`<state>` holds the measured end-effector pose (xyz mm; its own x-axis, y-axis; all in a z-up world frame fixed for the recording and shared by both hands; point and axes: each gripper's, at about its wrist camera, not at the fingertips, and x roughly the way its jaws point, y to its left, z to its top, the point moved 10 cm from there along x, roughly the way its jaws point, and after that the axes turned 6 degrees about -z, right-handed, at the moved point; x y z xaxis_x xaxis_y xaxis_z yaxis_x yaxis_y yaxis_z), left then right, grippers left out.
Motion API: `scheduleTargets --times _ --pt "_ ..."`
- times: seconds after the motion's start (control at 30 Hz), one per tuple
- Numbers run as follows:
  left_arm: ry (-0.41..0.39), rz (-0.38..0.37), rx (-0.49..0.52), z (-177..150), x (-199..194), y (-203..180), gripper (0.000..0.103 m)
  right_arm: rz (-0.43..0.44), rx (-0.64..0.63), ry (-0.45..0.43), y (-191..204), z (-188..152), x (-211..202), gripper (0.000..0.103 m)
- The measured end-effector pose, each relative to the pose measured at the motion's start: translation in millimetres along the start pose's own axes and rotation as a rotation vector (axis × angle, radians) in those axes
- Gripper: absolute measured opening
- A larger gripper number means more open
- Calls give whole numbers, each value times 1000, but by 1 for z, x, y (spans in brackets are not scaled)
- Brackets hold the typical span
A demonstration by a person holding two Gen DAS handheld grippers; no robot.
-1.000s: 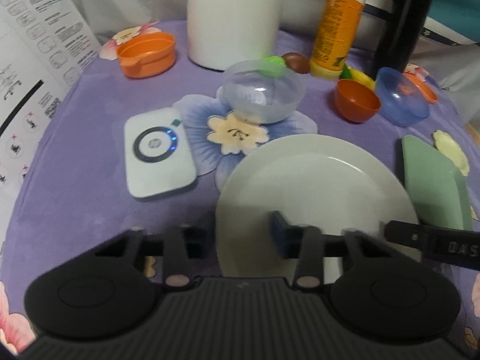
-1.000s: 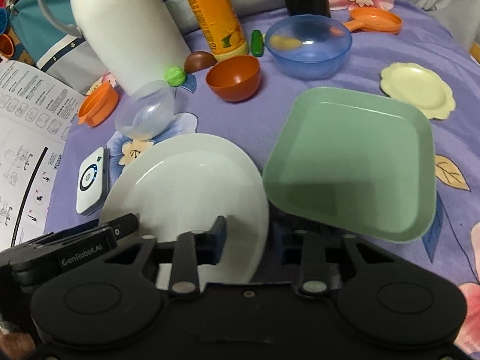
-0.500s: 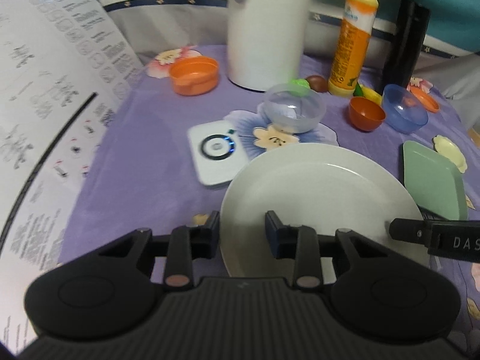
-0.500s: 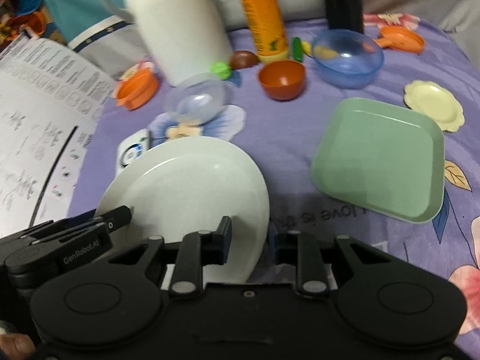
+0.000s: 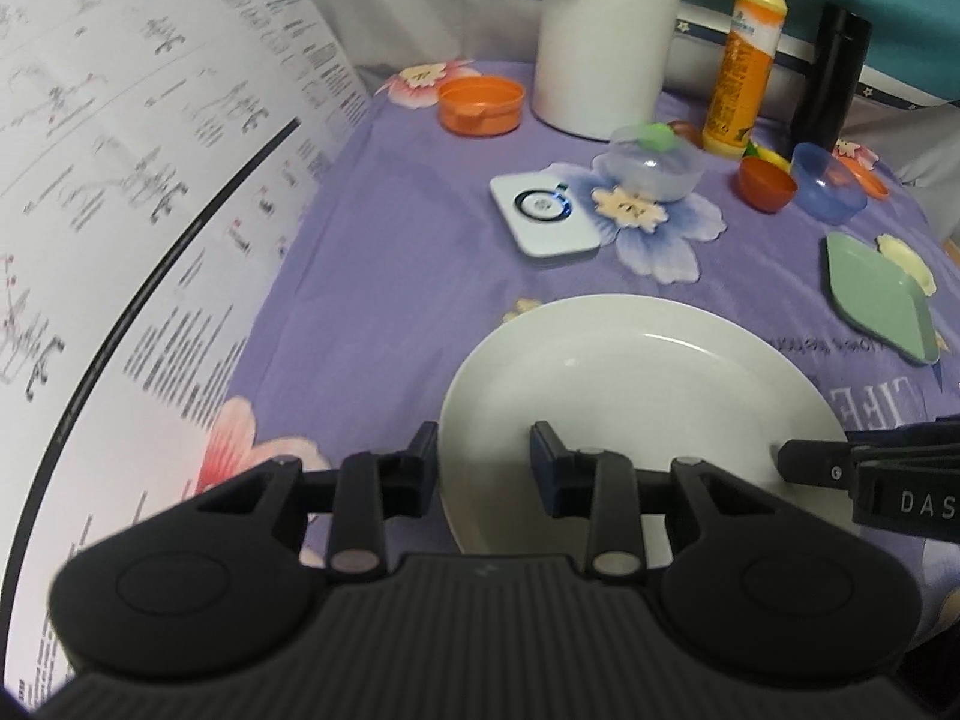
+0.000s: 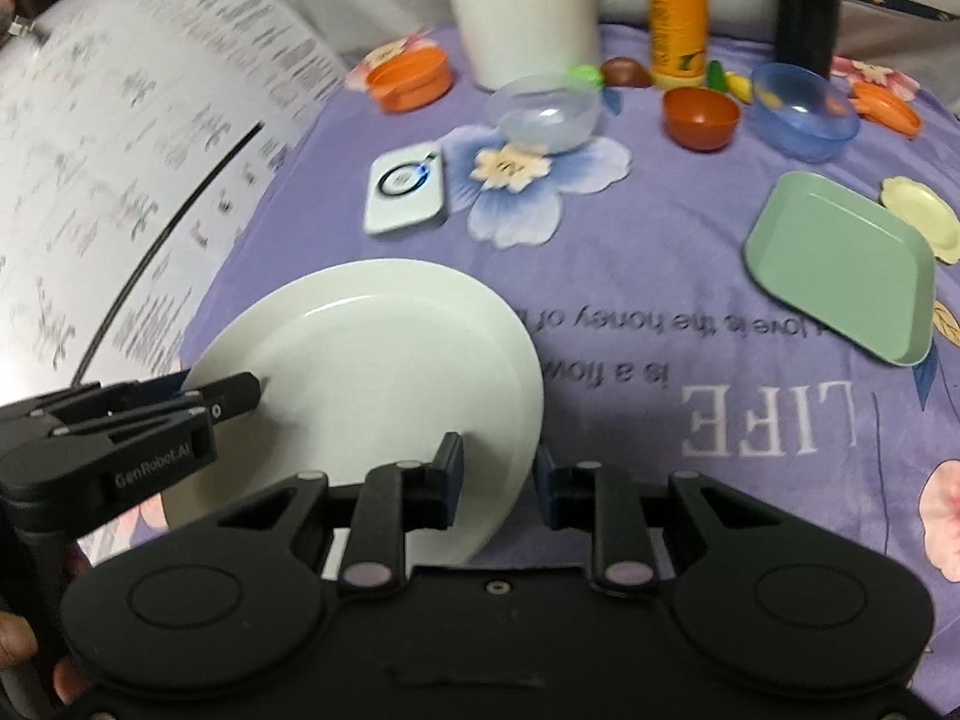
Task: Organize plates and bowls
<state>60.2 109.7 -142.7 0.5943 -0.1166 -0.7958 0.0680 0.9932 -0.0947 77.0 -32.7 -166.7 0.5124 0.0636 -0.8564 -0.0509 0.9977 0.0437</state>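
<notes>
A large white plate (image 5: pixel 636 390) is held between both grippers above the purple cloth. My left gripper (image 5: pixel 483 462) is shut on its left rim. My right gripper (image 6: pixel 495 471) is shut on its right rim; the plate also shows in the right wrist view (image 6: pixel 372 360). A green square plate (image 6: pixel 840 264) and a small yellow plate (image 6: pixel 918 210) lie at the right. A clear bowl (image 6: pixel 546 114), an orange bowl (image 6: pixel 699 117) and a blue bowl (image 6: pixel 804 108) stand at the back.
A white jug (image 5: pixel 606 36), an orange bottle (image 5: pixel 744 54) and a black flask (image 5: pixel 831 78) stand at the far edge. An orange dish (image 5: pixel 480 105) and a white device (image 5: pixel 543 213) lie on the cloth. A printed sheet (image 5: pixel 120 210) fills the left.
Both grippers have drawn back toward the near side and up with the white plate. The green plate and bowls now lie farther off. The printed sheet fills more of the left.
</notes>
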Motion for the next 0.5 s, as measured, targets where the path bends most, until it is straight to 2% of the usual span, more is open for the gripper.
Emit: scheduleTargets --times 0.23,0.5 --pt "17 -7 -6 -13 8 13 32 -19 -45 20 17 -14 6 25" --pt "38 -10 -28 -14 26 20 33 -39 -64 36 18 -11 24 25"
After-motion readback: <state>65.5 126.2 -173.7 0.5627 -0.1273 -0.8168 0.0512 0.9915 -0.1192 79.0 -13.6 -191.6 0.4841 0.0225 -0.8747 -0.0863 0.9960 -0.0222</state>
